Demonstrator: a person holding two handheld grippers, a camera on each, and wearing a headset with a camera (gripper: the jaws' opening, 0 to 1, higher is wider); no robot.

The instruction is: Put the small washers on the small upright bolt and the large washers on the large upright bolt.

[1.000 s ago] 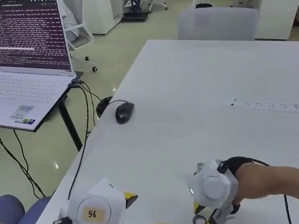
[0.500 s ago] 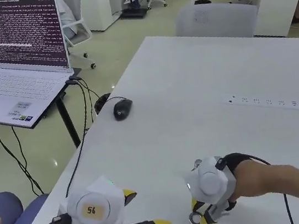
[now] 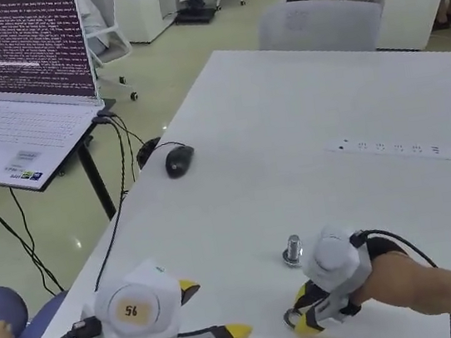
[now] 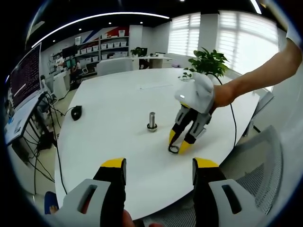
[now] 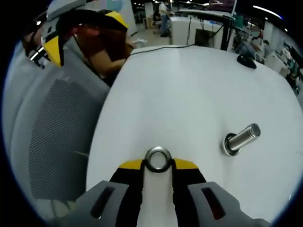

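On the table (image 3: 284,110), close to its near edge, our left gripper (image 4: 158,163) hangs with jaws wide and empty. The right gripper (image 5: 158,165), just beside the upright bolt (image 5: 241,138), pinches a washer (image 5: 158,158) by its rim; we should hold the hole level above the bolt tip, then release.

Silver washer (image 5: 157,159), low centre, pinched between yellow fingers (image 5: 130,164); steel bolt (image 5: 241,138) stands upright on the bench (image 5: 189,94) at right

We see bright, even light from tall blinded windows (image 4: 236,38); the white matte tabletop (image 3: 287,127) carries soft shadows, the shiny steel bolt (image 5: 242,137) glints, fisheye edges bend.
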